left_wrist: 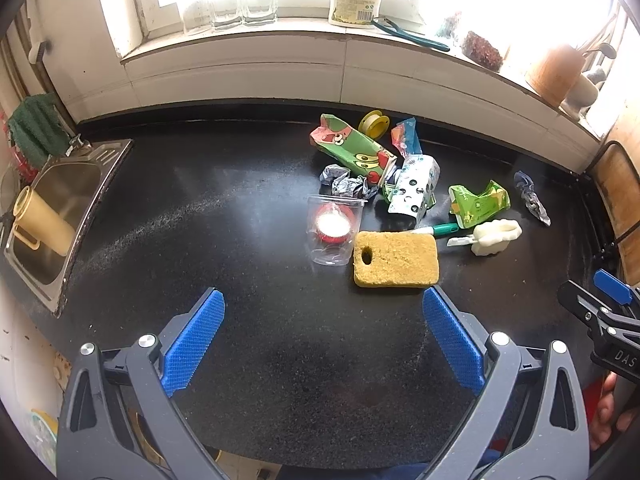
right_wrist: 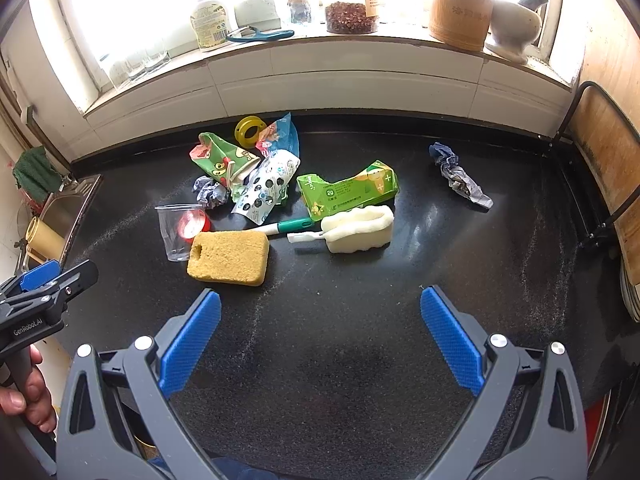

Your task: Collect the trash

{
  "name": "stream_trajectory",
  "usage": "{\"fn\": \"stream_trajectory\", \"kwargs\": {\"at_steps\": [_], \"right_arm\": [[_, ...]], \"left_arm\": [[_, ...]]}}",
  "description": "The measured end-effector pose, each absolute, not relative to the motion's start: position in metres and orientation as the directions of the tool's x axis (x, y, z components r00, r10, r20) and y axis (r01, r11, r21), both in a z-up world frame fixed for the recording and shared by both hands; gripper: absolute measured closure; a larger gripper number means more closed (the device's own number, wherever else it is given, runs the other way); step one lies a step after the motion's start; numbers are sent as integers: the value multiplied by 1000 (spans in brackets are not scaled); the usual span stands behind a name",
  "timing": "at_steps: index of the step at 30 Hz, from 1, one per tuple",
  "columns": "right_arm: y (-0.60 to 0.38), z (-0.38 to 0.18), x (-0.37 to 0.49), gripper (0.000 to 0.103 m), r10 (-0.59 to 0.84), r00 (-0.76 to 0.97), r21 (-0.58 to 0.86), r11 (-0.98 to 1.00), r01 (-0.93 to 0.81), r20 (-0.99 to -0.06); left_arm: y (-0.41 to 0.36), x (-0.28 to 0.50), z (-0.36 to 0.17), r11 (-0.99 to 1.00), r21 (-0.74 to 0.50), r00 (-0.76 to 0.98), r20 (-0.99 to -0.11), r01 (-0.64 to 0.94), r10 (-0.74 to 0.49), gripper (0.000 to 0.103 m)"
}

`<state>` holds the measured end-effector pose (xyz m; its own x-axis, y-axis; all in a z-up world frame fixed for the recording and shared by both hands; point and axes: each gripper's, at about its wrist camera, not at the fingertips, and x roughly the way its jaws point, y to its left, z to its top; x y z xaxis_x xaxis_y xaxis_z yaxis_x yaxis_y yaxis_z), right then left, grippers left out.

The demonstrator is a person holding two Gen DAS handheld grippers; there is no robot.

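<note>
Both tongs are hanging wide open above the near part of the black counter, and they are holding nothing: the left tongs are pointing toward the yellow sponge, and the right tongs are pointing at bare counter. The trash is lying in a heap near the back wall: a green juice carton, a spotted wrapper, a torn green packet, a blue snack bag and a ball of crumpled foil. One more crumpled scrap is lying well apart on the right side. These things are looking very light and soft, so they are probably going to squash and slide when squeezed; pinching a folded edge or the fat middle seems best. The clear plastic cup is lying on its side just beside the sponge, and it is looking thin and slippery, so its rim seems the place to grab. The white foam brush is looking squishy. There is lots of open room in front and to the right. The sink is making a drop at the left edge, and the front edge of the counter is close under the tongs.
</note>
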<state>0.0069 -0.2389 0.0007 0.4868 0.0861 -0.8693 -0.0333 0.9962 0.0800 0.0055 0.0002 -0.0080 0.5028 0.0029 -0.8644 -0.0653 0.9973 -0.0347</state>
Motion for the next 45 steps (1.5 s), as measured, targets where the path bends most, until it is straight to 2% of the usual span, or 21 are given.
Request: {"fn": "stream_trajectory", "kwargs": {"at_steps": [45], "right_arm": [[-242, 1, 13, 6, 87, 476, 79, 996, -36, -875]], "left_arm": [[-1, 10, -12, 998, -29, 496, -868, -62, 6, 6]]}}
